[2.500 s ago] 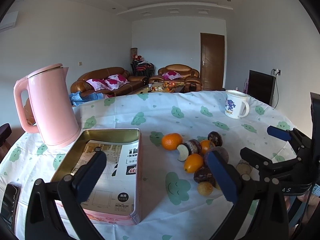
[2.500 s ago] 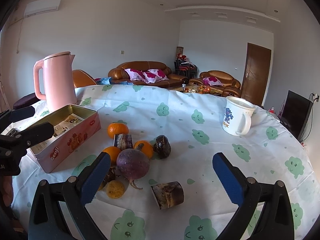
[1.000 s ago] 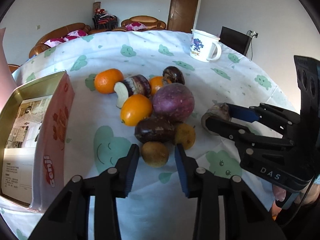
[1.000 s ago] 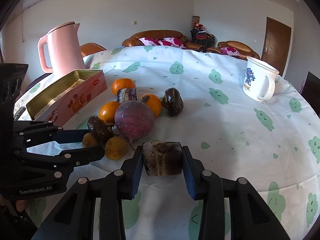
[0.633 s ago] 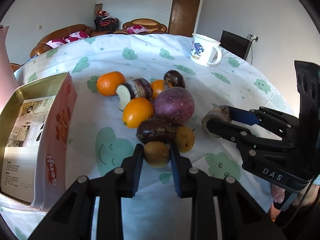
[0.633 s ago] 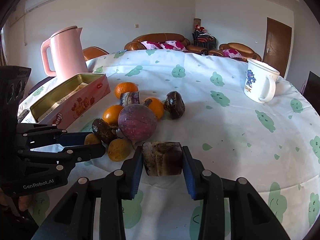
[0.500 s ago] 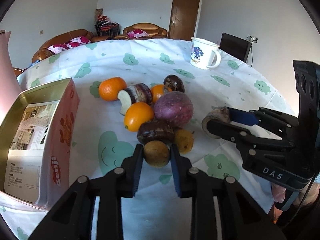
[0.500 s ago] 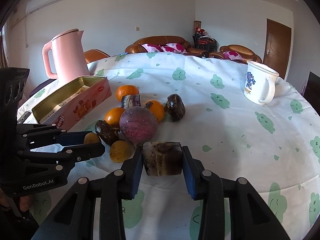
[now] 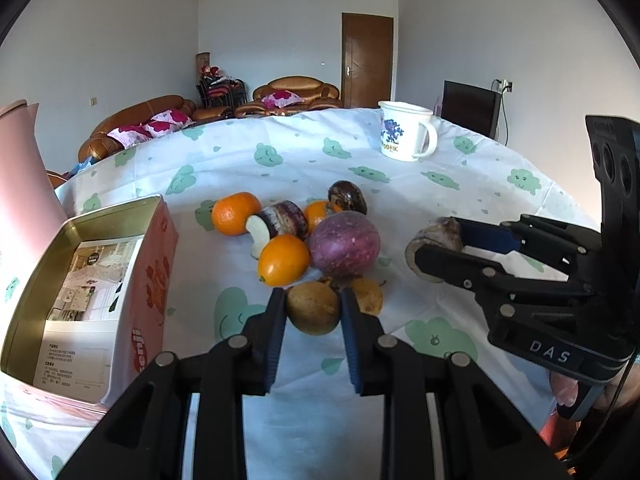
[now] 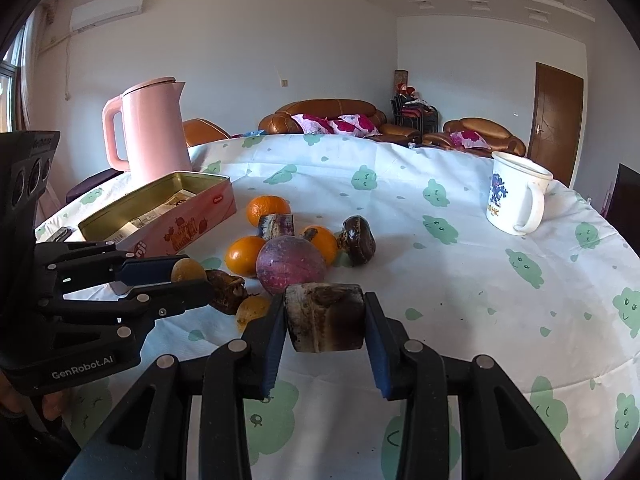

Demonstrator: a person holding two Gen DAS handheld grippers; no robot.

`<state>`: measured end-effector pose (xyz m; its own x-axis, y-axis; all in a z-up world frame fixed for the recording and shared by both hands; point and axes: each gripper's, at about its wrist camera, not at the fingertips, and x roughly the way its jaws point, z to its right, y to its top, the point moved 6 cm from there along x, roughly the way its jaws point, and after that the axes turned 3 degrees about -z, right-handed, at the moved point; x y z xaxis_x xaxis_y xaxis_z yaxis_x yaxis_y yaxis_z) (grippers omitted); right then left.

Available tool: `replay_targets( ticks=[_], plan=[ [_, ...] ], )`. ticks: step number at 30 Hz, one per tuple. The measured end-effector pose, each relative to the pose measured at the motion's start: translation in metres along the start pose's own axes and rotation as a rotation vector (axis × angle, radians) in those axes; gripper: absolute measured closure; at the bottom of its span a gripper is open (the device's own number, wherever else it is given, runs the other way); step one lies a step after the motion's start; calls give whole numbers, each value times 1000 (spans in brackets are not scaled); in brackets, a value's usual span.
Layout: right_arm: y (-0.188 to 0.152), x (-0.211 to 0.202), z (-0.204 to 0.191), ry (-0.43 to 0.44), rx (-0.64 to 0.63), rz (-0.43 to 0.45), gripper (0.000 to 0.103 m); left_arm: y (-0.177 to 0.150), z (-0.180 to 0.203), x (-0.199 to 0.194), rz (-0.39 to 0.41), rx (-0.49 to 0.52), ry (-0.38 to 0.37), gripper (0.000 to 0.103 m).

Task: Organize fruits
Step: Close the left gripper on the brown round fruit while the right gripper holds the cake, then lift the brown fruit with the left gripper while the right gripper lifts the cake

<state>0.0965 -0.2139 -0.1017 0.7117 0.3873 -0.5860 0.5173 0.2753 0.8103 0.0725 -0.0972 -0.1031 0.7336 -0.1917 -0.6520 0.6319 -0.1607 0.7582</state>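
A living room with brown leather sofas (image 10: 332,114) and a dark wooden door (image 9: 367,54) sits behind a round table under a white tablecloth (image 10: 460,272) dotted with green smiley clouds. On the cloth there's a cluster of fruit, and both grippers are in among it. The left gripper (image 9: 313,312) has its blue pads clamped on a small yellow-brown round fruit (image 9: 313,309), gripped at the near edge of the pile; in the right wrist view that same fruit shows between the fingers, raised off the cloth. The right gripper (image 10: 325,318) is closed on a dark brown chunk (image 10: 325,317) with cut, squarish ends, held just in front of the pile. Behind it lies a big purple round fruit (image 10: 291,265), with an orange (image 10: 245,255) to its left, another orange (image 10: 323,243) behind it and a third (image 10: 267,209) farther back. A short purplish cut piece (image 10: 276,226) stands among them, a dark glossy fruit (image 10: 357,240) sits to the right, and a dark wrinkled one (image 10: 226,286) plus a small yellow fruit (image 10: 252,309) lie at the near left. Off to the left, the open pink tin (image 10: 188,220) holds a printed leaflet, with the pink kettle (image 10: 152,132) standing behind it. A white mug (image 10: 516,198) with a blue pattern stands well apart on the right.
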Motion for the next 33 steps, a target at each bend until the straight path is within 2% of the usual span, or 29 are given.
replay_targets(
  ticks=[21,33],
  plan=[
    [1,-13,-4,-3,-24,81,64,2,-5,-15,77,-31,-14,75],
    [1,-23,-8,-2,-51,146,64,2,-8,-24,112,-35,12,75]
  ],
)
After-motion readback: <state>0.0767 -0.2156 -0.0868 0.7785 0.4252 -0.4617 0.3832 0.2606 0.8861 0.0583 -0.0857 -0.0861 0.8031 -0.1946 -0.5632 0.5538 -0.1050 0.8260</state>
